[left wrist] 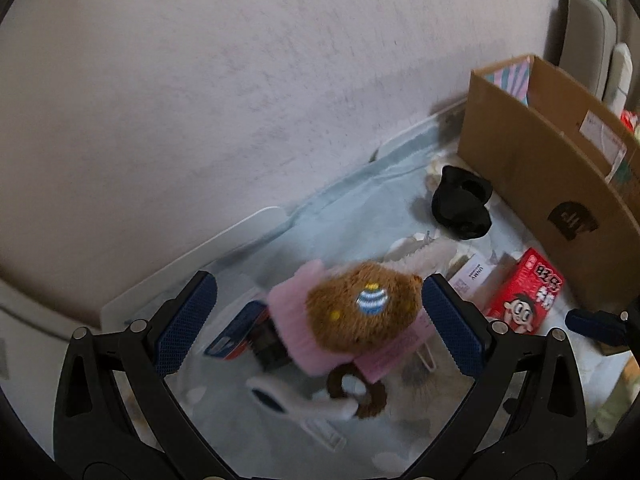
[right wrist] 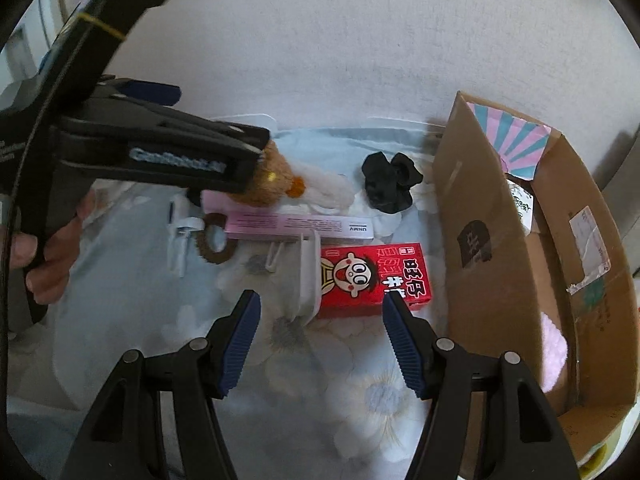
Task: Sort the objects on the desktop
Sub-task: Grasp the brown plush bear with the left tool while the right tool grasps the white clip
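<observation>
Two grippers work: the left gripper [left wrist: 318, 316] straddles the plush [left wrist: 362, 310], jaws wide, poised to pinch; the right gripper [right wrist: 320, 338], half-open and empty, faces the red carton [right wrist: 376, 278] at twelve o'clock.

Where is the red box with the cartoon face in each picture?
Left wrist view: the red box lies at the right, beside the cardboard box.
Right wrist view: the red box lies in the middle, just ahead of the right gripper.
Shared landmark: the black cloth beyond it.
</observation>
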Tool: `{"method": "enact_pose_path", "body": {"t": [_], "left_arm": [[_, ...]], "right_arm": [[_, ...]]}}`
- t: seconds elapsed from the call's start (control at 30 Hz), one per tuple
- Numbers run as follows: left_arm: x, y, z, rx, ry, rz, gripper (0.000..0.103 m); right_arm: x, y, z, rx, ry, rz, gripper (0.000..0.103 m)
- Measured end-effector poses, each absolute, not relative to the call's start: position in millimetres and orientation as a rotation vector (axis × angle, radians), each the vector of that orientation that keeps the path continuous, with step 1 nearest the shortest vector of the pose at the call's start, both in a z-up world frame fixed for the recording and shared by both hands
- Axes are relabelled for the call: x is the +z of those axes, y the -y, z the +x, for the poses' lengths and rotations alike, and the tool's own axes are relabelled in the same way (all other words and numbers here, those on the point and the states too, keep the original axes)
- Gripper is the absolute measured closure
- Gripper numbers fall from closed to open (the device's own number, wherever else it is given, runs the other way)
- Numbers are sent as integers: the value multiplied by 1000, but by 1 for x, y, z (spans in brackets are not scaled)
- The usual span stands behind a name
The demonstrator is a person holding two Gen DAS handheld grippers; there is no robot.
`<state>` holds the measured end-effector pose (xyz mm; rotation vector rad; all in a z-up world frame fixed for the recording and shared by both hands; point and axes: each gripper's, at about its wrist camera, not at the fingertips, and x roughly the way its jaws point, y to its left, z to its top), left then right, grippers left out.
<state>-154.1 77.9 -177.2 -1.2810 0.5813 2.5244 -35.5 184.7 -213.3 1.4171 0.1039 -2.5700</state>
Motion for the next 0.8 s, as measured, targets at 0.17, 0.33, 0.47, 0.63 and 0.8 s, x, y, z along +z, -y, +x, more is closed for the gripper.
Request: {"method": "enact_pose_path", "body": {"t": [0.17,0.33,0.47,0.63,0.8], "left_arm": [[-186,-82,-163,2496,-569,-1264,1],[-195,-84,-164,2467,-574,-1254,1],[-202,-85,-161,2446,-577,-1256,1],[-217,-93,-161,2422,-587,-1259,1],[-225,-94,-159,2403,-573,-1285,5]], "right_arm": [[-222,-181,-42,-2605,-71,1412,44],[-228,-178,-45,-2616,-96,1410,44],[-231,-180,-49,-2629,-83,1405,44],[-231,-179,-54,-2641,-80,1379,44],[-234,-174,-55,-2628,-123,1367,56]]}}
